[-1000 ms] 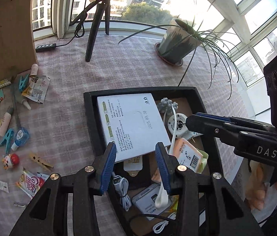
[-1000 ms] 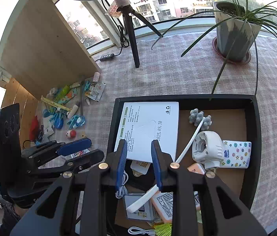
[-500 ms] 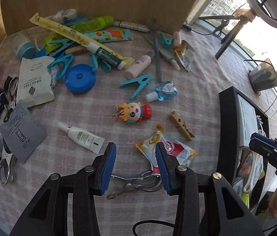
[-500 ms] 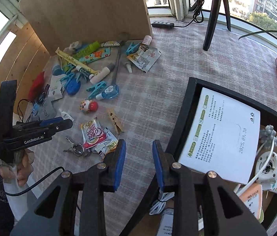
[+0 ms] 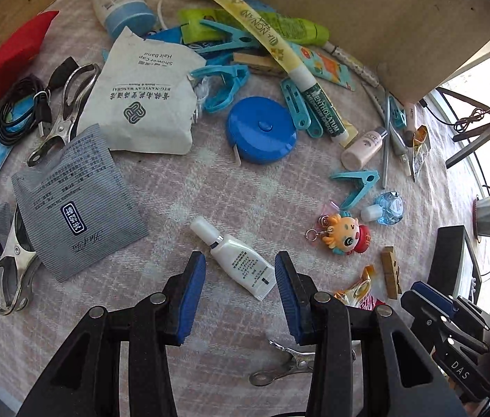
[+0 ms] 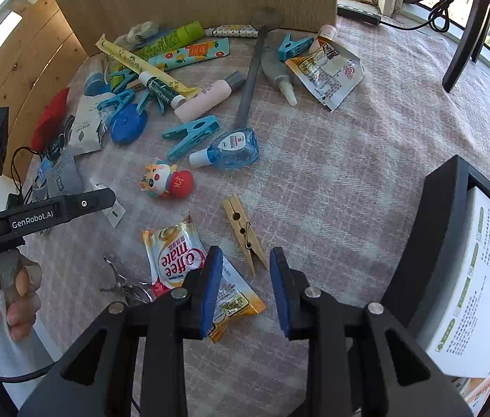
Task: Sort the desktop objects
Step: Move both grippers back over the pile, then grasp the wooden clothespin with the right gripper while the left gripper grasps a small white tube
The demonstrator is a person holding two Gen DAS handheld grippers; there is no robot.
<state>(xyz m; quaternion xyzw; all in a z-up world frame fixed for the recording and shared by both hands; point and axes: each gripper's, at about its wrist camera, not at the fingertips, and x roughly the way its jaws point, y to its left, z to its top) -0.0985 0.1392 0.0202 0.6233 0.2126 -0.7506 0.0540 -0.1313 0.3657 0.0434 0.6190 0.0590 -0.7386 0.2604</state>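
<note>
Fingers: left gripper (image 5: 239, 297) pads spread wide, nothing held, straddling the crimped end of white tube (image 5: 233, 259) w/o touching; right gripper (image 6: 246, 286) pads also wide apart, empty, tail of wooden clothespin (image 6: 244, 232) lying between the tips, left pad over Coffee-mate sachet (image 6: 175, 255). Pose: both grippers held low over the checked cloth (image 6: 331, 160), angled down at the clutter; black tray (image 6: 432, 239) w/ white box (image 6: 481, 288) sits right of the clothespin, doll keychain (image 6: 166, 180) beyond it to the left, metal clip (image 6: 123, 286) left of the sachet.
</note>
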